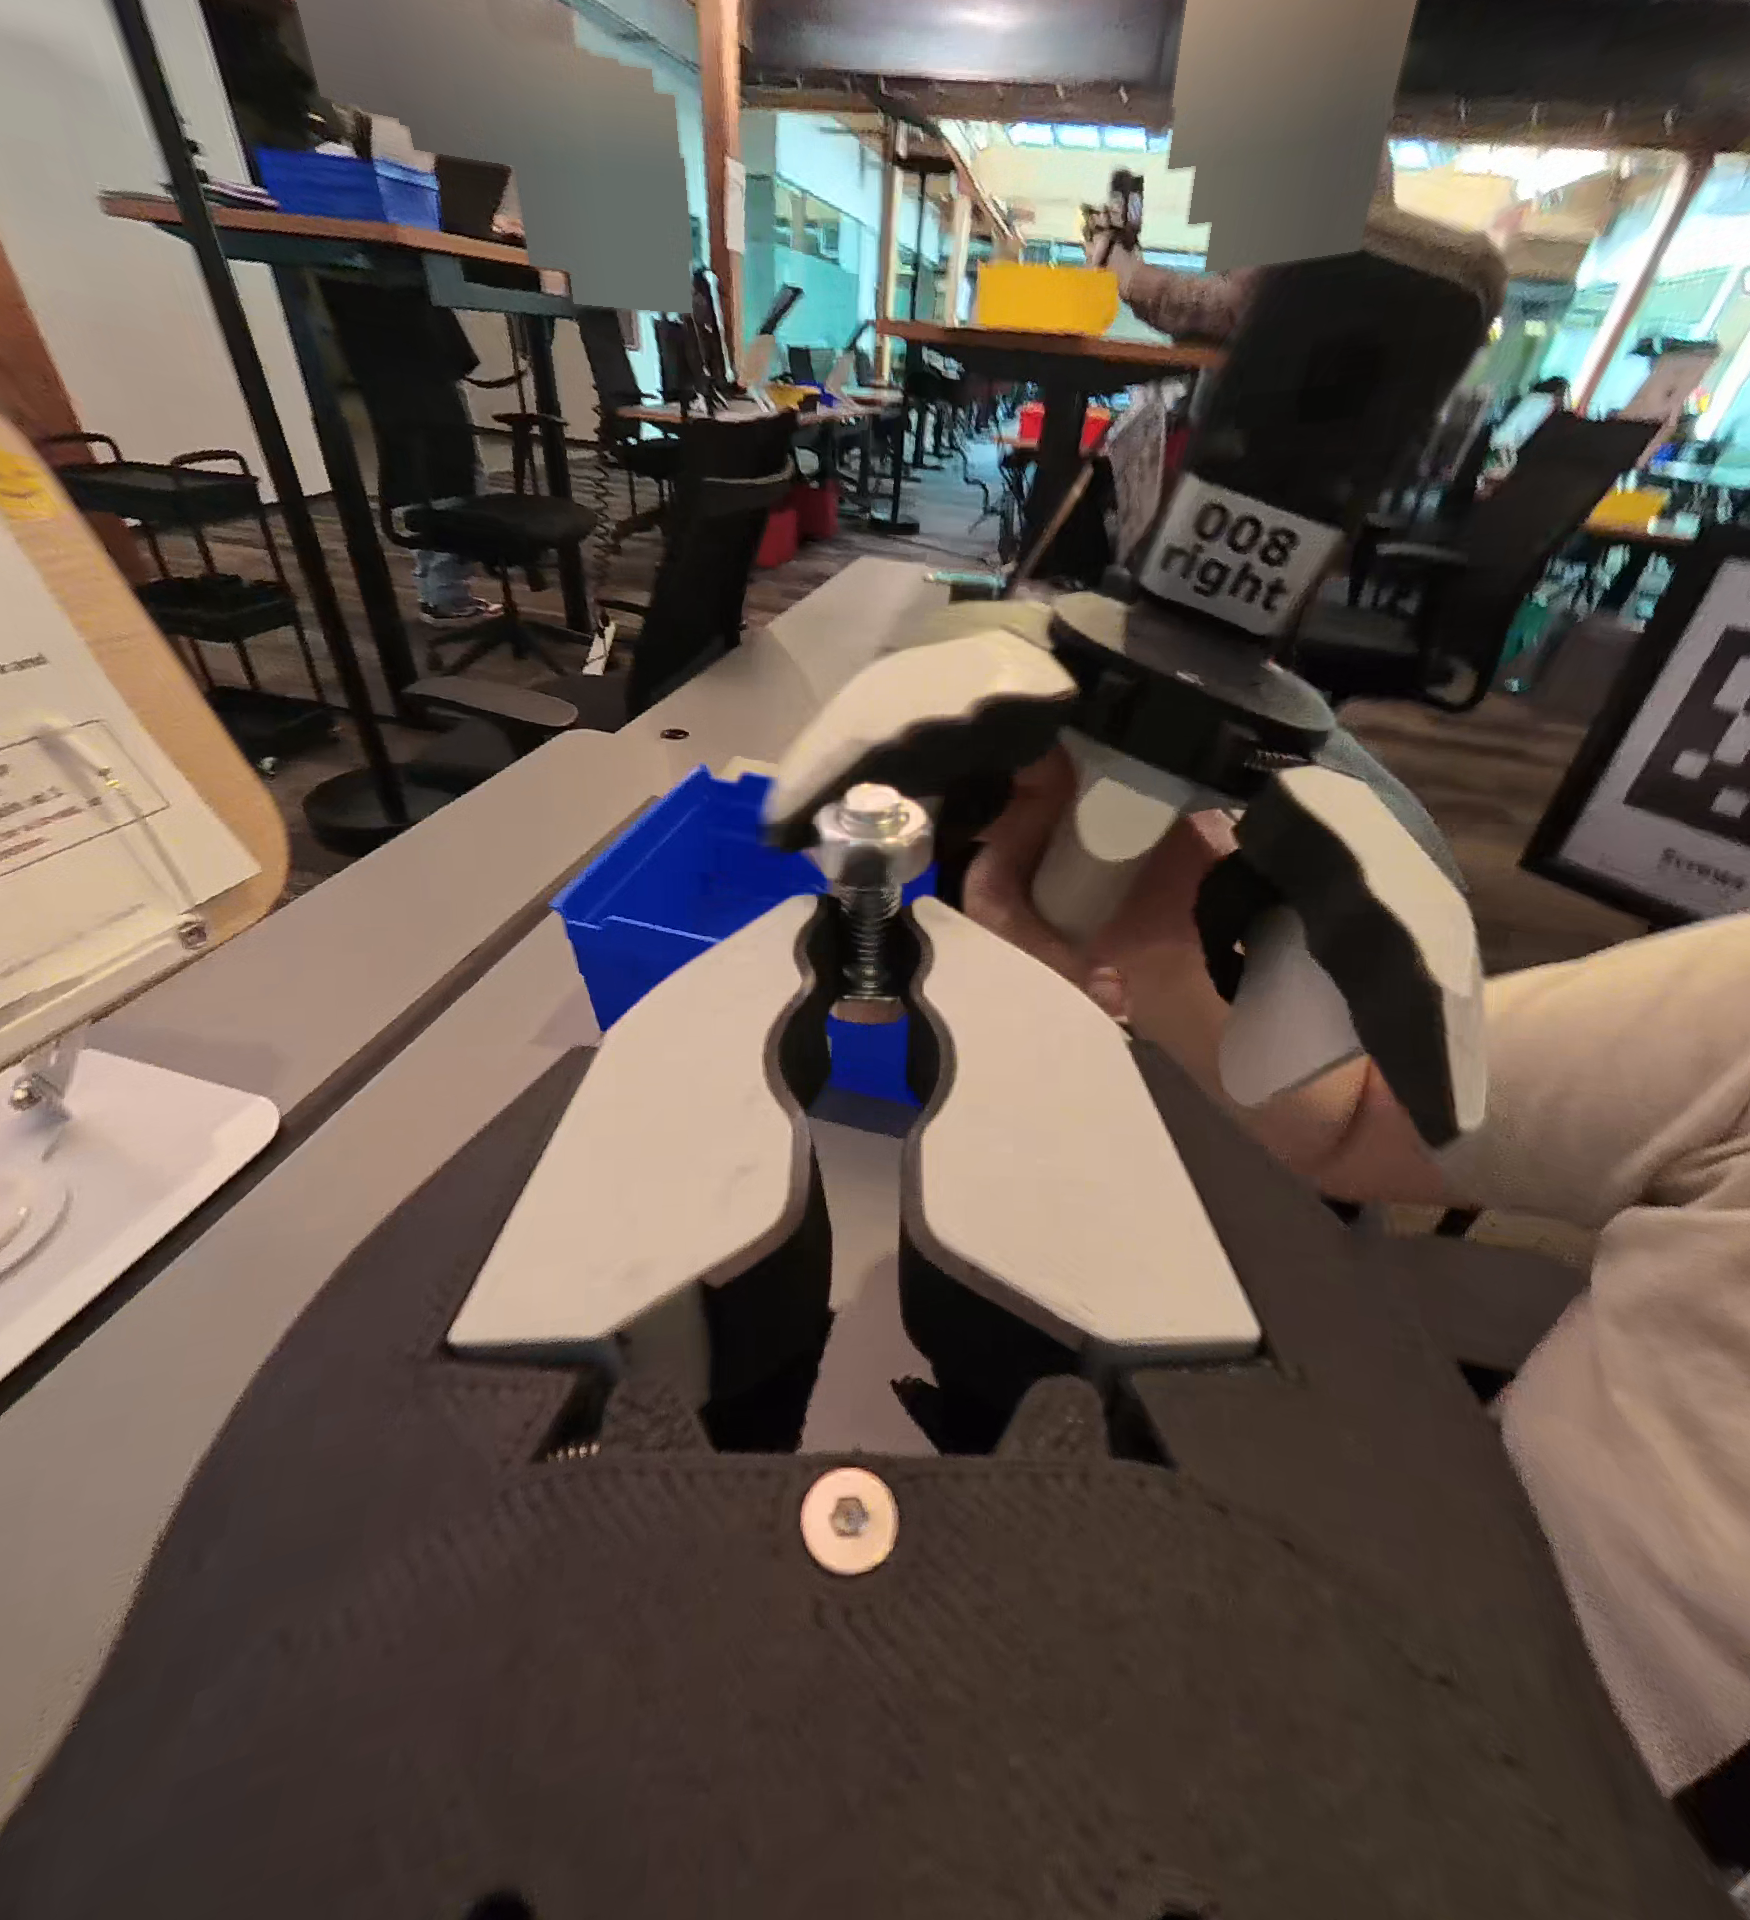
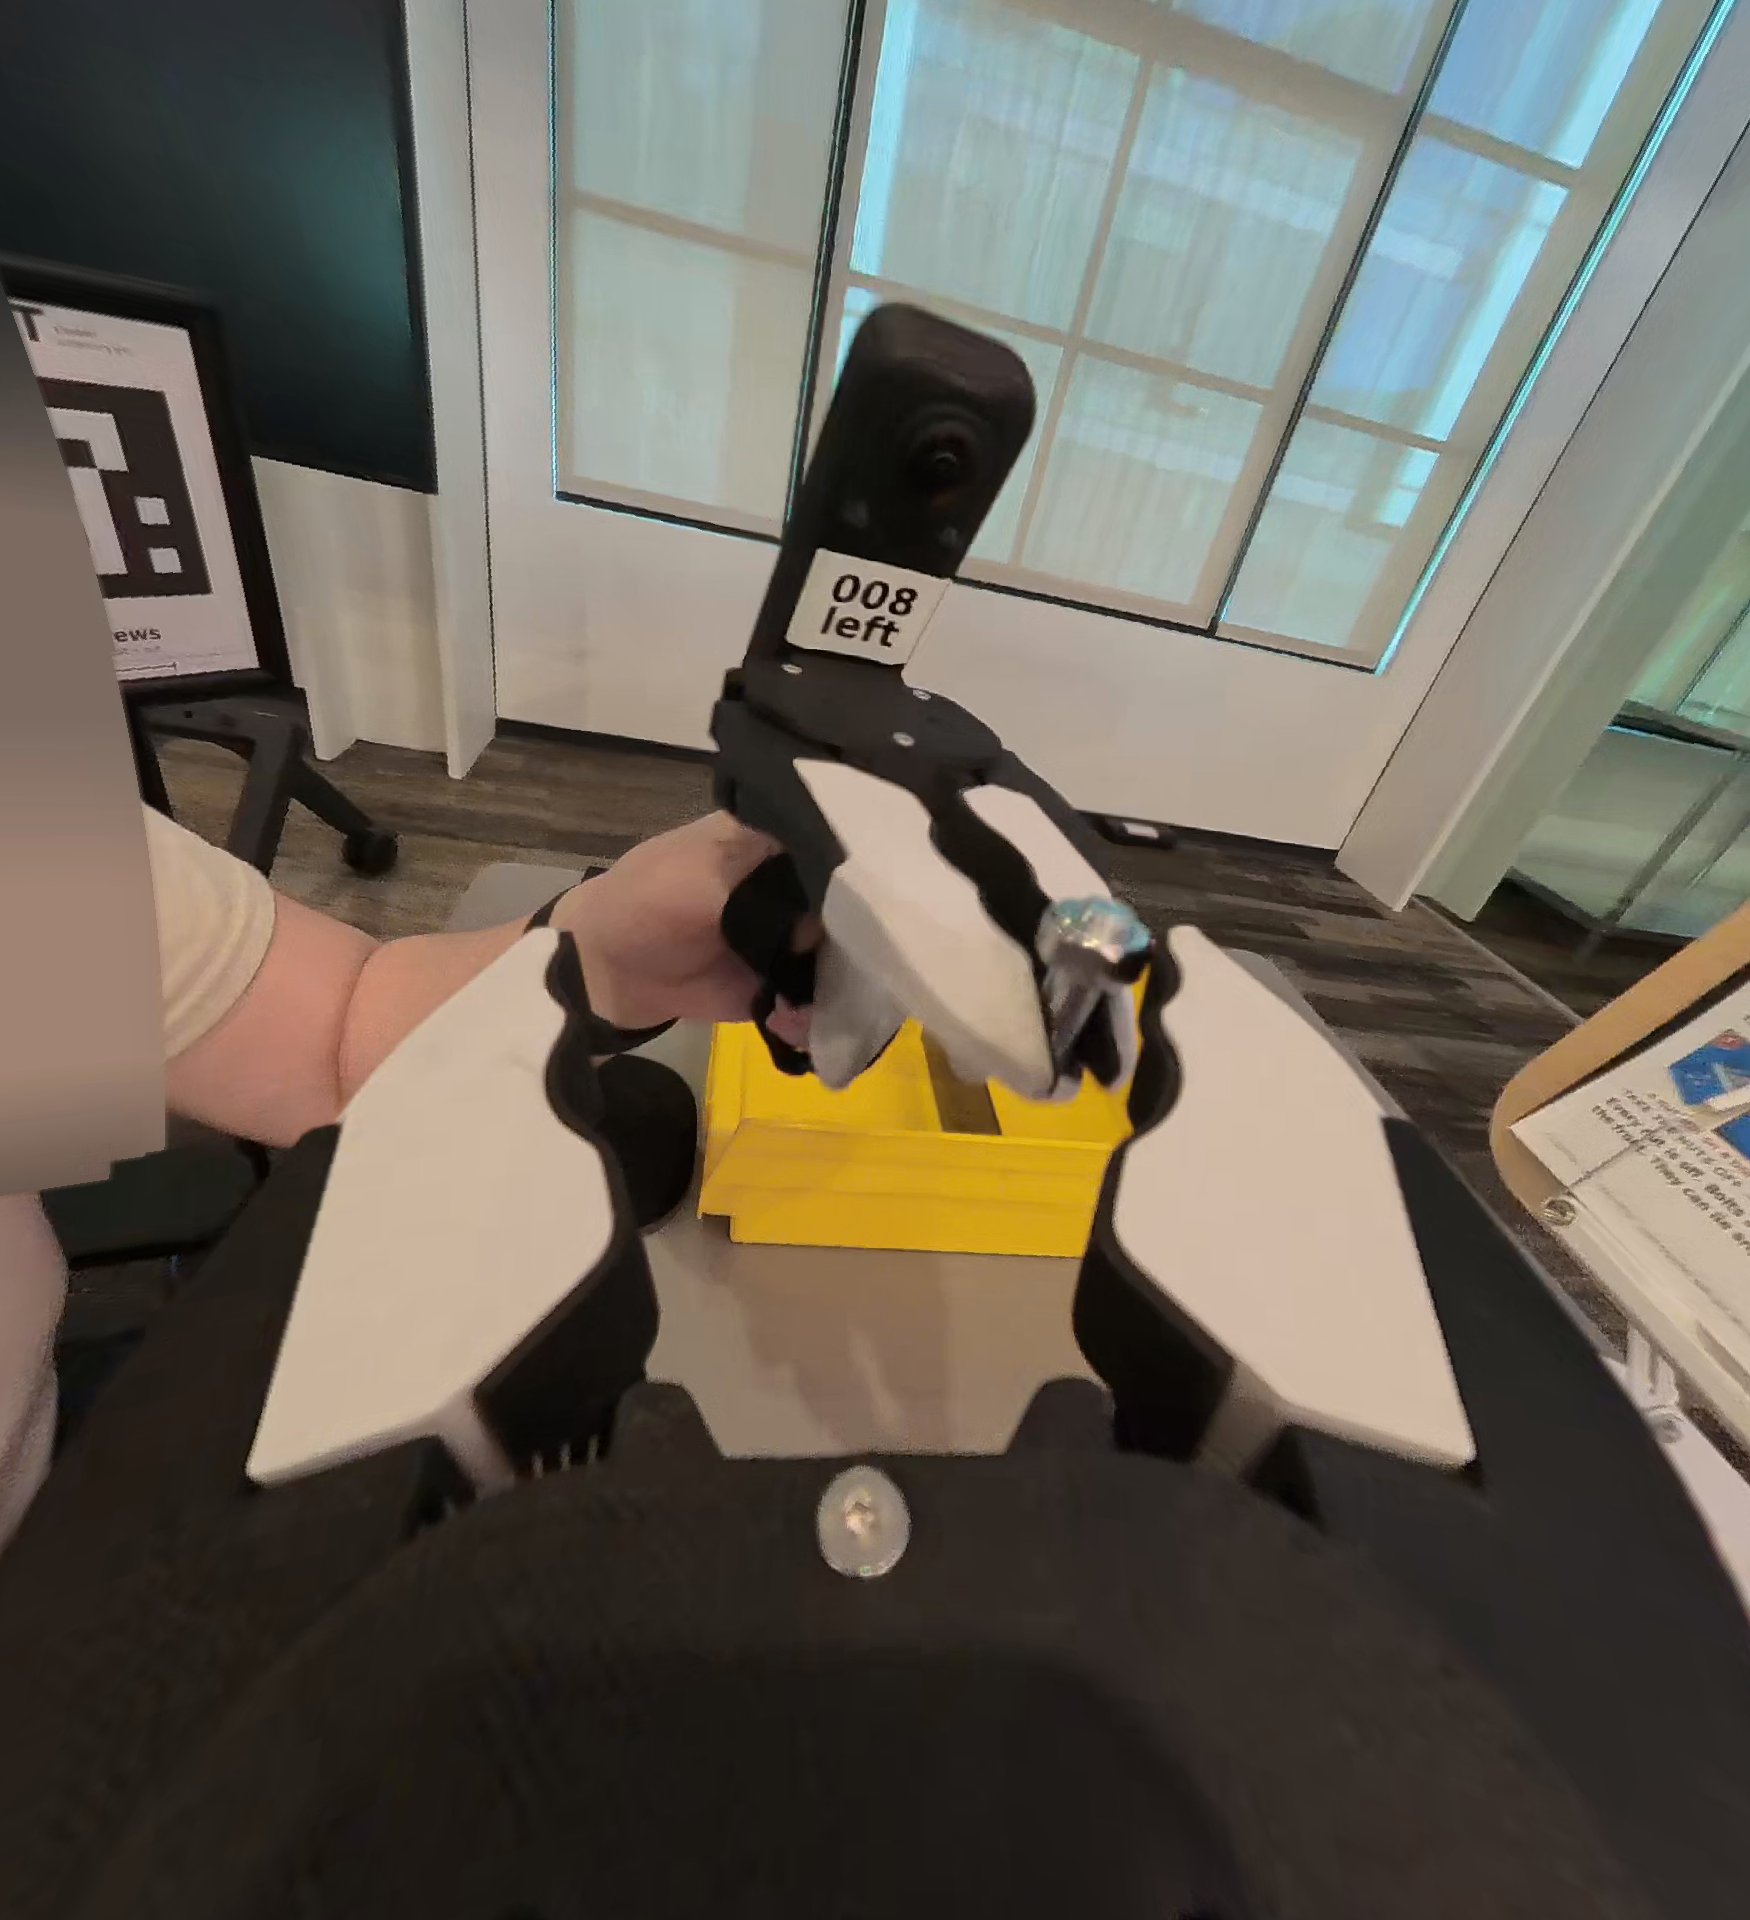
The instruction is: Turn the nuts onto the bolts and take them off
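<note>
Clamping bolt (image 1: pixel 866 935) upright in left tongs (image 1: pixel 863 925), nut (image 1: pixel 871 836) near its tip, above blue bin (image 1: pixel 684 904). Right tongs (image 2: pixel 866 997) wide open at 2 o'clock, empty. Close squarely on nut flats; turn without tilting bolt.

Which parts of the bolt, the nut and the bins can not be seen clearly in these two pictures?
- Bolt lower end: left wrist view, hidden between the left tongs.
- Nut far side: left wrist view, covered by a blurred finger of the right tongs.
- Blue bin contents: left wrist view, hidden by its wall.
- Yellow bin inside: right wrist view, blocked by the left tongs.
</note>
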Available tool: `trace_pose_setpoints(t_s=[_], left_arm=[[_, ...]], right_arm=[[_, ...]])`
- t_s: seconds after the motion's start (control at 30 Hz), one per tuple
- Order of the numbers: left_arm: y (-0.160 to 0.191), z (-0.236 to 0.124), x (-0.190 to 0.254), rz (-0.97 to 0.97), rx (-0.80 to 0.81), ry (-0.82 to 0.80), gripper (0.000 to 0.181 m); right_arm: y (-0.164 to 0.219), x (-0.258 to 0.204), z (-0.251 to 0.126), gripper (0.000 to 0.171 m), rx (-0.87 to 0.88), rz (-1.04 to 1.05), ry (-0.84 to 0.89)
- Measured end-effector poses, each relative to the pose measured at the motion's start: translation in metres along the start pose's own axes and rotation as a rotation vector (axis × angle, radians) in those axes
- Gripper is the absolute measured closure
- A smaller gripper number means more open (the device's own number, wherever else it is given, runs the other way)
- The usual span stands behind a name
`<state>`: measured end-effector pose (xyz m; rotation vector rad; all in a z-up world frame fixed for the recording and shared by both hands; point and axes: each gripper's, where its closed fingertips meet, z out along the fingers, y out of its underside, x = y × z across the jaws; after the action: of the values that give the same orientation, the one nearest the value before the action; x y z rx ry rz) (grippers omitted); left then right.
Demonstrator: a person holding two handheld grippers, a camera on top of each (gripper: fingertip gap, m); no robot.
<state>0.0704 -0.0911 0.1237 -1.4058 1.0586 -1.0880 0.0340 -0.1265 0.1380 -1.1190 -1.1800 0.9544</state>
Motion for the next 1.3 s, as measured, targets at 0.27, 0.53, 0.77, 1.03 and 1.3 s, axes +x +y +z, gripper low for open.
trace_pose_setpoints(t_s=[0.27, 0.53, 0.77, 1.03, 1.3], left_arm=[[-0.007, -0.004, 0.012, 0.014, 0.021, 0.059, 0.172], [-0.007, -0.014, -0.016, -0.010, 0.025, -0.073, 0.172], [-0.002, -0.005, 0.008, -0.030, -0.010, 0.072, 0.172], [0.010, 0.007, 0.014, 0.013, -0.069, 0.062, 0.172], [0.010, 0.007, 0.019, 0.023, -0.075, 0.088, 0.172]], right_arm=[[-0.012, 0.005, -0.005, 0.081, 0.097, 0.052, 0.000], [-0.012, -0.020, -0.015, 0.104, 0.022, -0.024, -0.129], [-0.016, 0.018, -0.020, 0.114, 0.075, 0.042, 0.073], [-0.009, 0.027, -0.021, 0.152, 0.091, 0.241, 0.012], [0.000, 0.028, -0.020, 0.160, 0.047, 0.257, -0.008]])
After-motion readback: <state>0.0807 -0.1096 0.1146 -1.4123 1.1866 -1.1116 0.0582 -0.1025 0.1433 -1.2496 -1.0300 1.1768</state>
